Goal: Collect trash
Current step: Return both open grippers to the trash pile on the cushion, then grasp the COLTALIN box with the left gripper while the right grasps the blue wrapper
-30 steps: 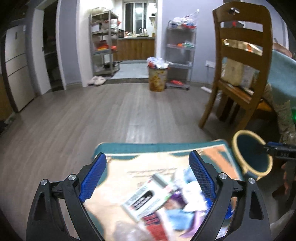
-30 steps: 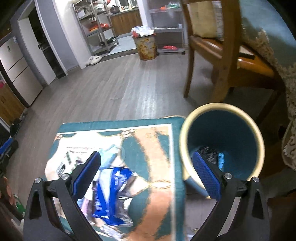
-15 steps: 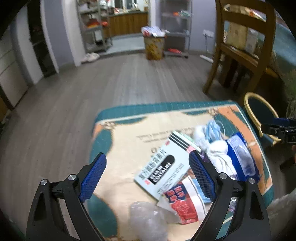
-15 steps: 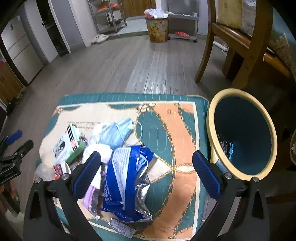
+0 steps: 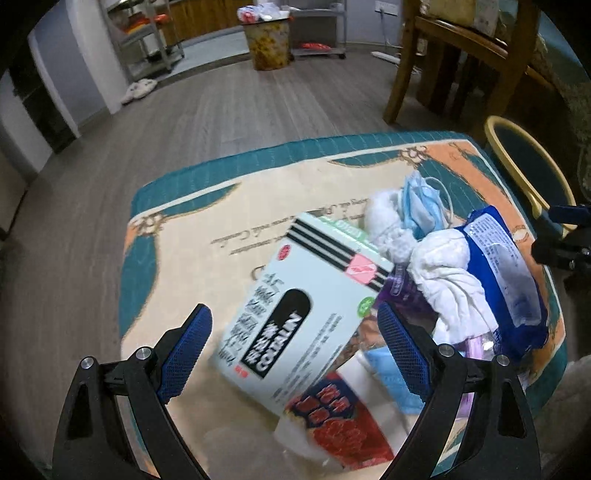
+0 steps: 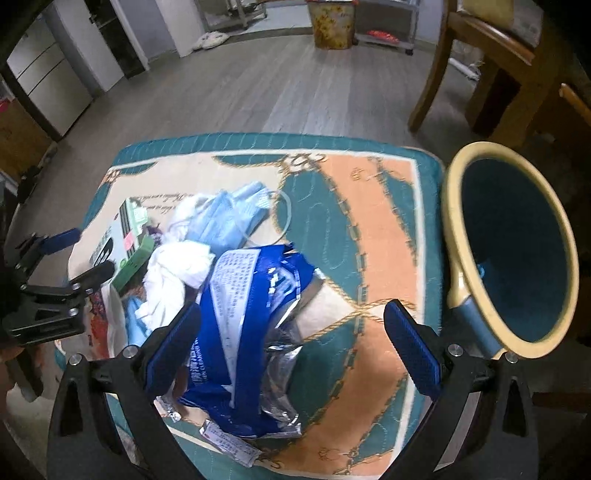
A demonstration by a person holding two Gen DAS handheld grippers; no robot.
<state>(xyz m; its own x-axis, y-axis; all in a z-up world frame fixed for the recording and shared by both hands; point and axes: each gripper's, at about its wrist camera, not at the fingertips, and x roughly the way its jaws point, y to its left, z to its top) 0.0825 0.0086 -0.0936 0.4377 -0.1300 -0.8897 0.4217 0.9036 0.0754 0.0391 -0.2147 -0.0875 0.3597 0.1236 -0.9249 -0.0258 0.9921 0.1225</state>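
Observation:
A heap of trash lies on a patterned mat (image 5: 229,206) (image 6: 369,206). My left gripper (image 5: 295,354) is open, its fingers on either side of a pale green medicine box (image 5: 299,314) (image 6: 125,236). Below the box sits a red and white wrapper (image 5: 340,421). White tissue (image 5: 443,273) (image 6: 173,273) and a blue face mask (image 5: 421,206) (image 6: 229,218) lie beside it. My right gripper (image 6: 291,354) is open over a crumpled blue foil bag (image 6: 243,325) (image 5: 506,280). A blue bin with a cream rim (image 6: 513,251) (image 5: 524,166) stands at the mat's right edge.
A wooden chair (image 5: 458,55) (image 6: 487,55) stands beyond the bin on the grey wood floor (image 5: 229,110). A full patterned waste bin (image 5: 266,40) (image 6: 330,22) and metal shelves are far back near the wall. The left gripper (image 6: 48,288) shows at the left in the right wrist view.
Both grippers have dropped lower and closer to the pile. The left one now straddles the medicine box; the right one has come down over the blue foil bag, away from the bin.

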